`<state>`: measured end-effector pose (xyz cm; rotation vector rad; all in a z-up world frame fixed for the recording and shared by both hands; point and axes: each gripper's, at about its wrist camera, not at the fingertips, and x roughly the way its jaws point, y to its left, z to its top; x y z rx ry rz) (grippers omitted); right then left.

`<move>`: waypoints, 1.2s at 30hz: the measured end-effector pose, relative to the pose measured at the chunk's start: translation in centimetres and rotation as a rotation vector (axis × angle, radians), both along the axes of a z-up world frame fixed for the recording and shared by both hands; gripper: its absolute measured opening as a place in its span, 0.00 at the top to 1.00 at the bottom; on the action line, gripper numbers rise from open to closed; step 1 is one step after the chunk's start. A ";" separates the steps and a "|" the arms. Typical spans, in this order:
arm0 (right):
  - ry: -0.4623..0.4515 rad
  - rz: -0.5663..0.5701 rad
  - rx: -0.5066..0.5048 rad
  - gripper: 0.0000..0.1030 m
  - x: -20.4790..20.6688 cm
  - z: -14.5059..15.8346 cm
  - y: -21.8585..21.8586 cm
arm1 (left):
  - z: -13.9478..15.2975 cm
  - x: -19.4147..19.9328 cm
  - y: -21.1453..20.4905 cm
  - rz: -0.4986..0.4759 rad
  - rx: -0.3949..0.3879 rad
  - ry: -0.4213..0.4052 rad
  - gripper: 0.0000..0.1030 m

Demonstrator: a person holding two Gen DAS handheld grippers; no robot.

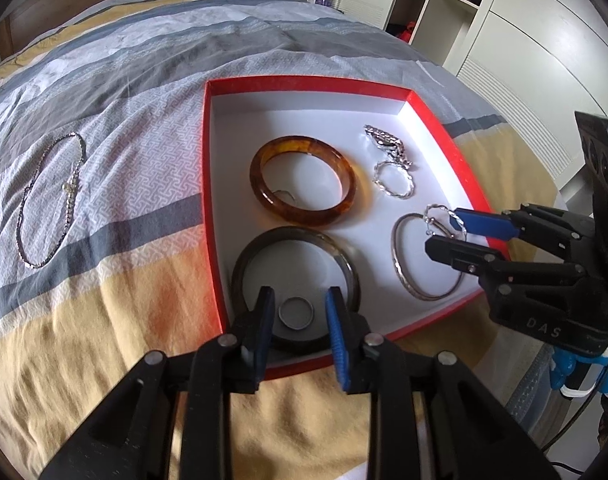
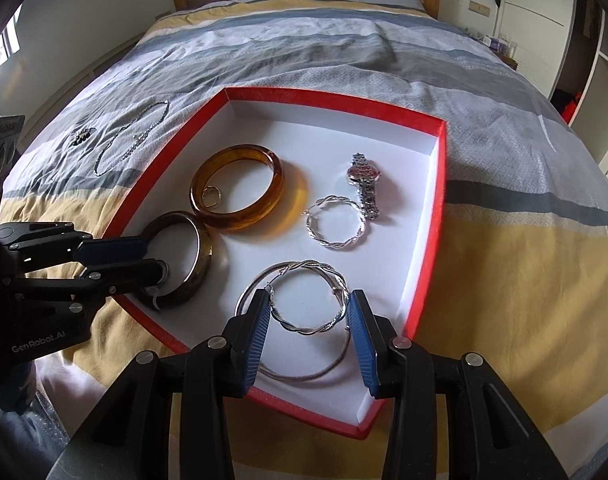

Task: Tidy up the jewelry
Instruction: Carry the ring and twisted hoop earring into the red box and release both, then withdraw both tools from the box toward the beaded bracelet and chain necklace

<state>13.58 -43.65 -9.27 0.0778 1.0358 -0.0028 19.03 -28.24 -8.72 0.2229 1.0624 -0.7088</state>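
Note:
A red box [image 1: 444, 128] [image 2: 438, 216] with a white floor lies on the bed. In it are an amber bangle [image 1: 301, 180] [image 2: 237, 186], a dark bangle [image 1: 295, 276] [image 2: 179, 256], a watch [image 1: 386, 144] [image 2: 364, 184], a twisted silver hoop [image 1: 394, 180] [image 2: 334, 222] and a thin silver bangle [image 1: 424, 256] [image 2: 304, 328]. My left gripper [image 1: 299, 308] [image 2: 143, 258] is open around a small silver ring [image 1: 295, 314] inside the dark bangle. My right gripper [image 2: 310, 310] [image 1: 448, 230] is open around a second twisted hoop [image 2: 310, 296] [image 1: 444, 220]; I cannot tell whether its pads touch it.
A silver necklace [image 1: 49, 200] [image 2: 133, 140] lies on the striped bedcover left of the box, with a small dark piece [image 2: 81, 136] beside it. A small ring [image 2: 211, 196] sits inside the amber bangle. White wardrobes [image 1: 524, 20] stand to the right of the bed.

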 end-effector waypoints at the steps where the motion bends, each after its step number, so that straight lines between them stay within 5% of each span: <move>1: 0.001 -0.004 0.000 0.61 -0.1 0.1 -0.1 | 0.0 -0.1 0.0 0.000 -0.001 0.003 0.75; 15: -0.040 -0.039 0.016 0.60 -2.6 2.7 -0.1 | 3.5 -3.0 2.2 0.030 -0.037 -0.050 0.71; 36: -0.169 -0.034 0.050 0.53 -11.4 9.9 8.8 | 12.1 -13.6 12.2 0.282 0.019 -0.359 0.70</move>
